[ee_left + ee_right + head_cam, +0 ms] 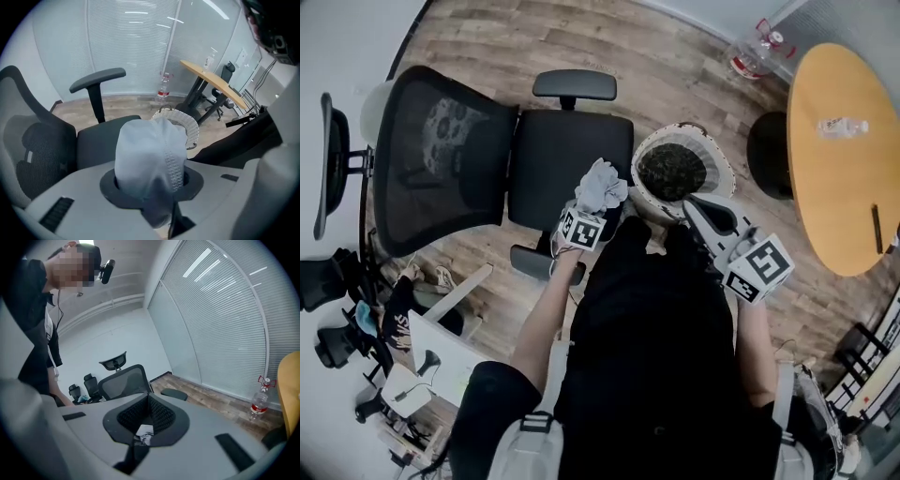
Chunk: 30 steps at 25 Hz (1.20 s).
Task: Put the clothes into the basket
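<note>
Wood-plank floor (675, 56) under a black mesh office chair (570, 155); the pale grey-blue cloth (150, 157) stands bunched, its long axis running straight out of the left gripper (151, 182), whose narrowly parted jaws clamp its lower end; the white woven basket (717, 155) with dark clothes inside sits just beside it; the right gripper (149, 414), jaws together, hovers at the basket's rim; a round orange table (844, 159) stands to the right.

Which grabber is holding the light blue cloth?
The left gripper, by the chair seat: its jaws pinch the pale cloth. The right gripper, near the basket, has closed jaws and no cloth.
</note>
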Available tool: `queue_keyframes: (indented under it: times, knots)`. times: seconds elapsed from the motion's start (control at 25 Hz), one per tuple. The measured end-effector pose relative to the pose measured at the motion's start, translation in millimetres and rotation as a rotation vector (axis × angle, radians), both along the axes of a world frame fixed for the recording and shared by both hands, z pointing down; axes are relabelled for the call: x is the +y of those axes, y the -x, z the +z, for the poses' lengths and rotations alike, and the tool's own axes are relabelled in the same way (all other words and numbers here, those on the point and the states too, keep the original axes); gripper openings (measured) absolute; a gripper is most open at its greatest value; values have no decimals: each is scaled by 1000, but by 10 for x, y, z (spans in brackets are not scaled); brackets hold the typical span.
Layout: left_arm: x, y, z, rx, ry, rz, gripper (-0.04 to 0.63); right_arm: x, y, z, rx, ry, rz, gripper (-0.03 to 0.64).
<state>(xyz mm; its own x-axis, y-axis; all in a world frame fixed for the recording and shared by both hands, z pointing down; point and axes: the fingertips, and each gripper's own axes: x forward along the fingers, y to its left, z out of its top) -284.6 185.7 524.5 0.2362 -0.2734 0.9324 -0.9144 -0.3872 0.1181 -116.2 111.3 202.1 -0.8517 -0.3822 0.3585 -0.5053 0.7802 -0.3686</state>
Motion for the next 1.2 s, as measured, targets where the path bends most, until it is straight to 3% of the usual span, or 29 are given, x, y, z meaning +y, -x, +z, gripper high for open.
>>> queue_keyframes:
  times: [0.52,0.88,1.2]
  knots:
    - [-340,-455,-777,81,-169,130,140,-157,-307,-57,17,-44,116,17]
    - [-512,-877,-1109,109,-226,228,139,-236,-980,-96,28,-60,253,17]
    - [-666,-1370,-1255,104,-242,226,140,-287,-1514,-106,17,-54,260,17]
